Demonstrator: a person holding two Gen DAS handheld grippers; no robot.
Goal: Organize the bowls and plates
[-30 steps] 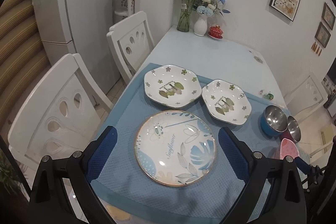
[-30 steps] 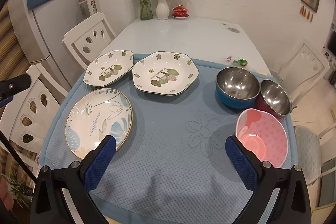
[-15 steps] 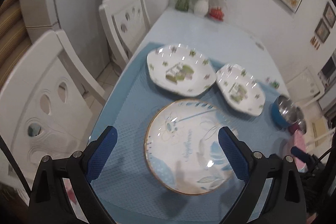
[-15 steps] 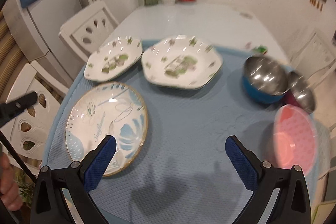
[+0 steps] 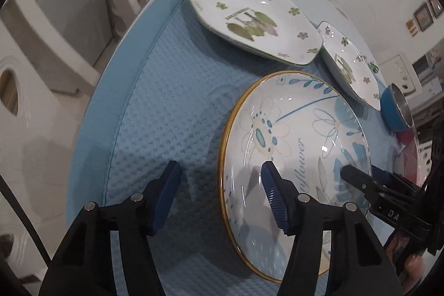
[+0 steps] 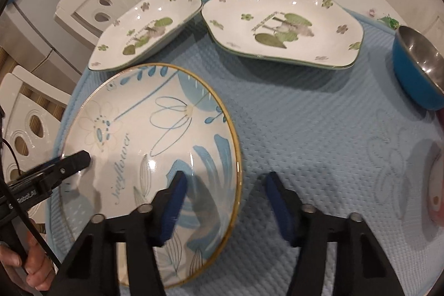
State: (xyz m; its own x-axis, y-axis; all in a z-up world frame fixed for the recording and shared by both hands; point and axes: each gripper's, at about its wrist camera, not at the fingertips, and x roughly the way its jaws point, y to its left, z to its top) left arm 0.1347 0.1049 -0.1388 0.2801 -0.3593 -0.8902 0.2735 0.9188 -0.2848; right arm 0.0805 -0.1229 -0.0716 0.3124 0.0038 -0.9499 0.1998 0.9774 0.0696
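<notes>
- Blue mat (image 6: 291, 129) covers the near part of the table; it looks soft, so a rim pressed down could sink and slip off a pad
- Round sunflower plate (image 6: 155, 146) lies flat on the mat, near left; both grippers straddle its opposite rims
- Left gripper (image 5: 220, 194): jaws parted, nothing clamped; one pad over the plate, one outside its left rim
- Right gripper (image 6: 224, 201): likewise parted and empty, straddling the right rim
- Risk: uneven closing on the thin glazed rim; plate could tilt, slide out, drop back
- Larger leaf plate (image 6: 280, 24) and smaller leaf plate (image 6: 147, 27) sit just beyond; a lift swung far could clip them
- Blue steel bowl (image 6: 416, 65) at far right, well apart: low risk
</notes>
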